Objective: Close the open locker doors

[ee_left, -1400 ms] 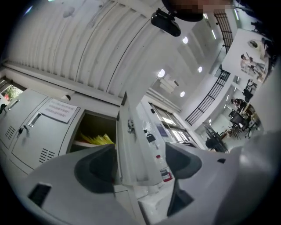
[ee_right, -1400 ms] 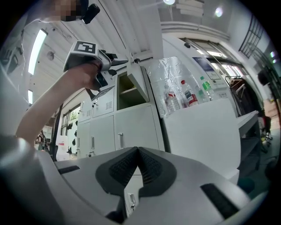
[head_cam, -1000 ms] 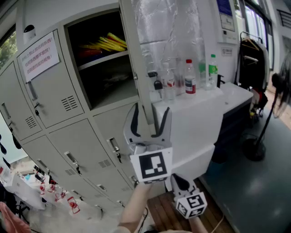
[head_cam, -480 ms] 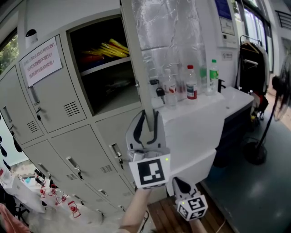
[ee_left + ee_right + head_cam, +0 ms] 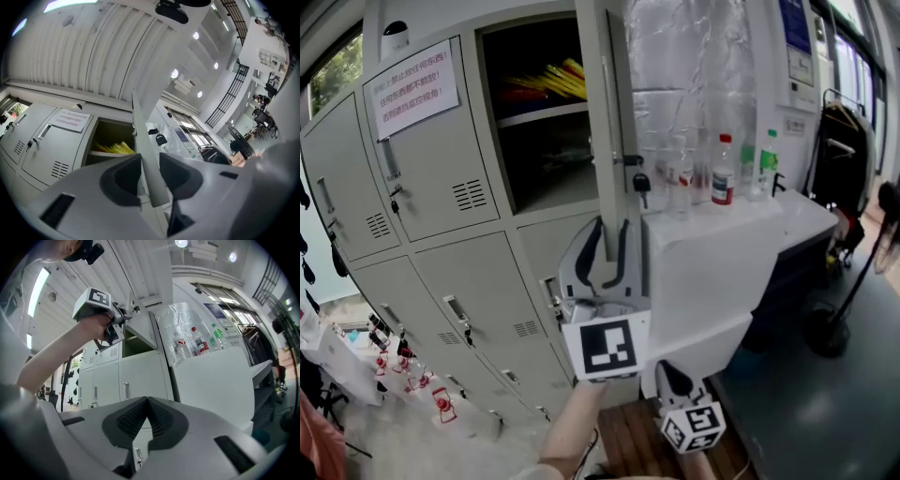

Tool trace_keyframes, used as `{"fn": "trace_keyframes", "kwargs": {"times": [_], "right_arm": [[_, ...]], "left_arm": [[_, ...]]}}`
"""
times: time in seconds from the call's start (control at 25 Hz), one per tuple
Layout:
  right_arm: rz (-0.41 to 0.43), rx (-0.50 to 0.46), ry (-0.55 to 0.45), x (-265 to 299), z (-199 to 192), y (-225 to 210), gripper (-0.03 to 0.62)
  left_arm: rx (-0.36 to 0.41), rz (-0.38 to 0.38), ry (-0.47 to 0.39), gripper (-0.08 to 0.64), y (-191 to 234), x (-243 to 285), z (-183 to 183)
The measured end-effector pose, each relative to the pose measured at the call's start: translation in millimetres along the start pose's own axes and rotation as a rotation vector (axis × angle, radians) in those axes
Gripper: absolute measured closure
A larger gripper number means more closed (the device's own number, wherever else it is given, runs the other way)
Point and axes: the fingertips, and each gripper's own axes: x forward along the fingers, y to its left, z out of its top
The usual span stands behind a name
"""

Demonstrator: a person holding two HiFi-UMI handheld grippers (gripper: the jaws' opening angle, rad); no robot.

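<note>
The grey locker door of the top compartment stands open, edge-on to me, with a key hanging from its lock. My left gripper points up at the door's lower edge. Its jaws have just been closing and now pinch that edge between the pads, as the left gripper view shows. Yellow items lie on the shelf inside. My right gripper hangs low below the left one. In the right gripper view its pads meet, with nothing between them.
Closed lockers fill the wall left of and below the open one; a paper notice is stuck on one. Right of the door, a white counter carries bottles in front of a plastic sheet. A clothes rack stands far right.
The left jaws, spread wide around the door's edge a second ago, have closed onto it. The right gripper has stayed low in the same place.
</note>
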Motion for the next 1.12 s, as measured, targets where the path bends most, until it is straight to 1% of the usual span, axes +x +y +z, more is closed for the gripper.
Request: {"fn": "trace_keyframes", "kwargs": {"times": [0.12, 0.36, 0.48, 0.52, 0.64, 0.68, 0.8, 0.92, 1.0, 1.12], "right_arm": [[0.026, -0.011, 0.006, 7, -1, 8, 0.588], [0.078, -0.025, 0.012, 26, -4, 29, 0.588], [0.099, -0.033, 0.007, 35, -3, 38, 0.588], [0.103, -0.035, 0.009, 37, -4, 40, 0.588], [0.106, -0.031, 0.021, 44, -7, 42, 0.588], [0.105, -0.031, 0.024, 46, -8, 41, 0.588], [0.098, -0.036, 0.028, 54, -9, 39, 0.588], [0.097, -0.039, 0.032, 61, -11, 37, 0.588], [0.092, -0.046, 0.040, 66, -14, 35, 0.588], [0.090, -0.052, 0.050, 73, -15, 33, 0.588]], "left_arm": [[-0.006, 0.032, 0.022, 0.454, 21, -2, -5], [0.000, 0.059, 0.026, 0.456, 48, -5, -11], [0.047, 0.080, 0.052, 0.457, 70, -5, -20], [0.048, 0.091, 0.059, 0.457, 77, -5, -23], [0.001, 0.122, 0.065, 0.454, 95, -3, -29], [0.002, 0.130, 0.069, 0.453, 101, -2, -31], [0.036, 0.153, 0.081, 0.444, 115, 2, -39], [0.022, 0.170, 0.081, 0.437, 126, 5, -44], [0.047, 0.178, 0.095, 0.434, 136, 6, -50], [0.121, 0.217, 0.116, 0.434, 154, 9, -58]]}}
